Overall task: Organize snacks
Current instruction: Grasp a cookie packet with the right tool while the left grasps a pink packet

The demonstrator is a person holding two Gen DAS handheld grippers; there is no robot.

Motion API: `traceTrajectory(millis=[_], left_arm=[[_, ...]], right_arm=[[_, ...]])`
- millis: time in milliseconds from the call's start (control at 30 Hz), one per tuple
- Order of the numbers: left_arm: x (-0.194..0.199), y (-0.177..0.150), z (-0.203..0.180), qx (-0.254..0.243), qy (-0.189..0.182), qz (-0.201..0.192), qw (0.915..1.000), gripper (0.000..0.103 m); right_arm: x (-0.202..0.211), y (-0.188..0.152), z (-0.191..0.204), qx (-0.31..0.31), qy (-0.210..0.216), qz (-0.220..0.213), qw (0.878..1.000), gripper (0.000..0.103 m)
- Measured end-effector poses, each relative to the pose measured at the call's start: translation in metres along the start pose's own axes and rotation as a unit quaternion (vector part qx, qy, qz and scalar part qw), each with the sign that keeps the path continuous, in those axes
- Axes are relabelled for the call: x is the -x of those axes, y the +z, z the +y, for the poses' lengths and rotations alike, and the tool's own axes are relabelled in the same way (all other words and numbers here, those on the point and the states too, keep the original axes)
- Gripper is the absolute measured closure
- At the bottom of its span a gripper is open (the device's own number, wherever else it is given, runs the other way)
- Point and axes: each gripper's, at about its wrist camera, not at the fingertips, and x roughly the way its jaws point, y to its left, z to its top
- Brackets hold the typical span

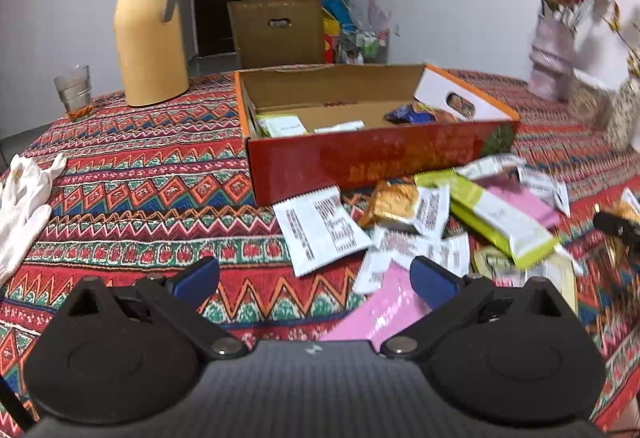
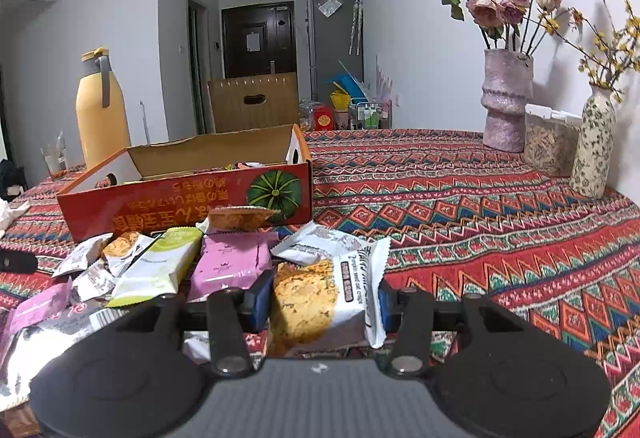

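Note:
In the right wrist view my right gripper (image 2: 325, 304) is shut on a white oat-crisp cookie packet (image 2: 320, 298), held between its blue pads just above the tablecloth. Beyond it lies a heap of snack packets: pink (image 2: 228, 264), green-and-white (image 2: 160, 268) and small white ones. Behind them stands the red cardboard box (image 2: 184, 201), open on top. In the left wrist view my left gripper (image 1: 314, 284) is open with nothing between its fingers, over the cloth left of the snack pile (image 1: 432, 222). The red box (image 1: 372, 157) holds a few packets (image 1: 284, 125).
A yellow thermos (image 1: 150, 33) and a glass (image 1: 74, 91) stand at the table's far left, white gloves (image 1: 24, 197) at its left edge. Vases of flowers (image 2: 506, 99) and a clear container (image 2: 550, 141) line the far right by the wall. A brown carton (image 1: 278, 31) stands behind the table.

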Motion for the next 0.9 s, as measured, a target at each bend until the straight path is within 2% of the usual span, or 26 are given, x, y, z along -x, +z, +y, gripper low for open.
traceTrajectory(millis=[100,200,367,900], left_arm=[[0.0,-0.006,-0.004,-0.019,-0.004,0.011,0.9997,0.0],[-0.001,-0.012,-0.009,-0.032,-0.024,0.028,0.9988,0.0],[0.004,-0.02,-0.022,-0.052,-0.044,0.033,0.9972,0.0],[-0.014,-0.021,-0.03,-0.044,-0.035,0.049,0.9972,0.0]], right_arm=[[0.004,-0.004,0.0,-0.003,0.002,0.0,1.0,0.055],[0.01,-0.009,-0.001,-0.008,0.001,-0.001,1.0,0.055],[0.017,-0.013,-0.006,-0.017,0.0,-0.004,1.0,0.055],[0.025,-0.021,-0.014,-0.03,0.004,-0.004,1.0,0.055]])
